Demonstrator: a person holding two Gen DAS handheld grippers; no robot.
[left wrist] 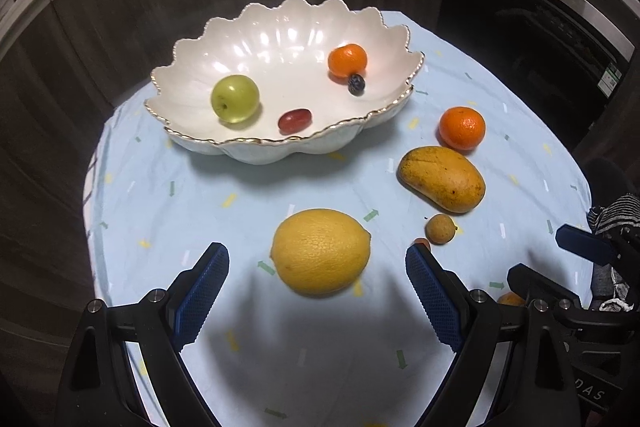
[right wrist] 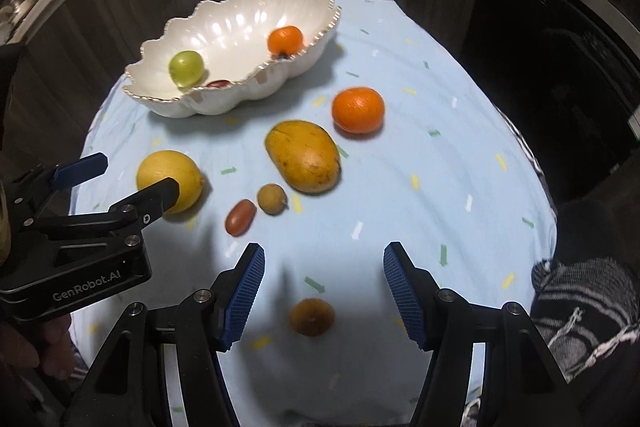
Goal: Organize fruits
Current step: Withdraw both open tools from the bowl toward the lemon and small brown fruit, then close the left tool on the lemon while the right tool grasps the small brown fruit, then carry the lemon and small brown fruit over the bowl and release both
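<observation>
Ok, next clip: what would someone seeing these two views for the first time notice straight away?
Probably the scalloped white bowl at the far side of the pale blue tablecloth, already holding a green fruit, an orange and two small dark fruits. Next, the loose fruit in front of it: a big yellow lemon-like fruit just ahead of the open left gripper, with a mango and a second orange to the right.

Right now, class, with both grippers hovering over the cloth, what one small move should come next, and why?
Probably lower the left gripper around the lemon and close. Its jaws stand wide and empty, the lemon lies between the fingertips on the cloth, and the bowl has room.
</observation>
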